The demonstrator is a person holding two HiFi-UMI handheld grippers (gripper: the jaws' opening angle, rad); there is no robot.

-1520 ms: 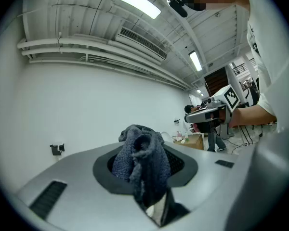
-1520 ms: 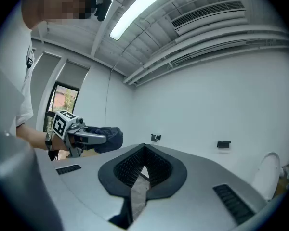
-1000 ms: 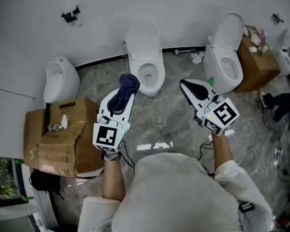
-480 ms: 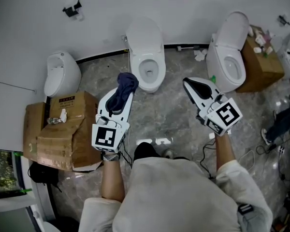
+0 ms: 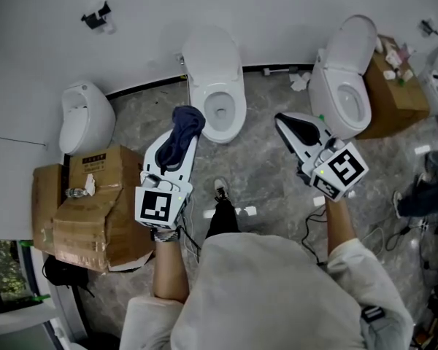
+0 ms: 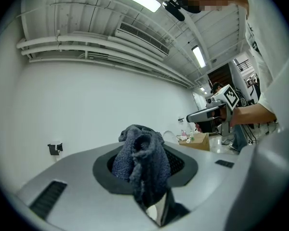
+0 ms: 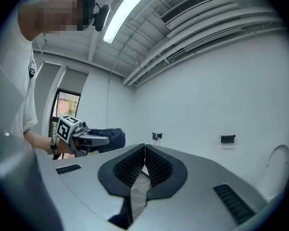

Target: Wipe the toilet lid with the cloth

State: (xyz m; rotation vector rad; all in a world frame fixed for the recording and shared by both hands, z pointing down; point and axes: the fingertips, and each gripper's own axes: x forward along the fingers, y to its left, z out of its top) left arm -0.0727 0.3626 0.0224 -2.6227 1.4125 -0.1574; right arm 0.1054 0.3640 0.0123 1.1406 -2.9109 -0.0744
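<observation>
The left claw (image 5: 184,126) is clamping a dark-blue cloth (image 6: 140,162), six o'clock from a white ceramic toilet (image 5: 213,57). The right claw (image 5: 283,122) is resting closed.

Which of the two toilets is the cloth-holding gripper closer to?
The middle toilet, just ahead of the left gripper shut on the dark blue cloth; the other toilet stands farther right, beyond the right gripper.

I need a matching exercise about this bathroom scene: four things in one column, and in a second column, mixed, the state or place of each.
1. cloth
2. right tongs
3. cardboard box
4. middle toilet's lid

A. raised
B. shut, empty
C. on the floor by the urinal
D. gripped in the left tongs

Pairs: 1-D, 2-B, 3-C, 4-A.
</observation>
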